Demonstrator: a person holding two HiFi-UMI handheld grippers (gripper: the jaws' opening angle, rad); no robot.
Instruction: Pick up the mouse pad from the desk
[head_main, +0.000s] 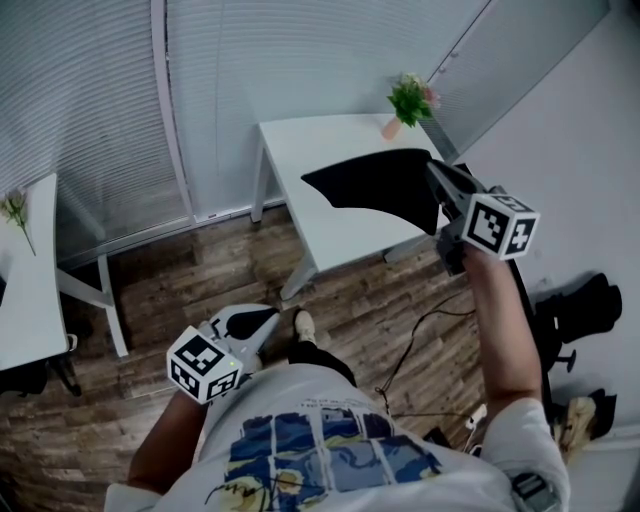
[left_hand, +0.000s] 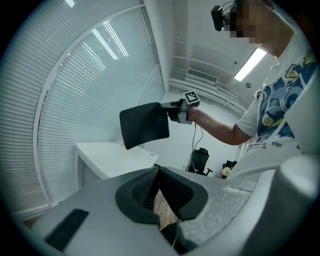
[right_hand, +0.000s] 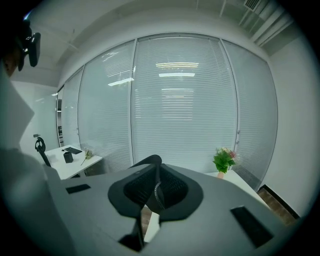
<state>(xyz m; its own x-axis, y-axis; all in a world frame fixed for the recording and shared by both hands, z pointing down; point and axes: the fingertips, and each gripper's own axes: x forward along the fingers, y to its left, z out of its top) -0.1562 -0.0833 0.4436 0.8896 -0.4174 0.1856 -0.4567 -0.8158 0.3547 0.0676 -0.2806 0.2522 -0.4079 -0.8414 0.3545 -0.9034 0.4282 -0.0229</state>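
Closest to me, I am carrying my left hand-held gripper (head_main: 262, 318) low in front of my body, over the wooden floor (head_main: 180, 290). Its jaws are resting together with nothing between them.

Further out, I am reaching with my right hand-held gripper (head_main: 437, 178) over the right side of the white worktop (head_main: 300, 150). Its jaws are pinching down almost fully on one edge of the black mouse pad (head_main: 380, 185), with only the thin sheet between the pads. The mouse pad is hanging in the air above the worktop, clear of the surface and held only along that one edge. The rest of it is jutting out to my left.

I am judging the mouse pad to be light, thin and soft: its outline is bowing rather than lying flat, so it is likely flexing under its own weight. An edge is the sensible place to take hold, with the pads well in from the rim so the sheet is not peeling out. A rubbery sheet like this is unlikely to slip, but it may flop or swing if I am moving quickly.

Beyond the mouse pad, a small potted plant (head_main: 410, 100) is standing at the far right corner of the worktop, well apart from the mouse pad. Behind it, slatted blinds (head_main: 230, 60) are covering the glass wall.
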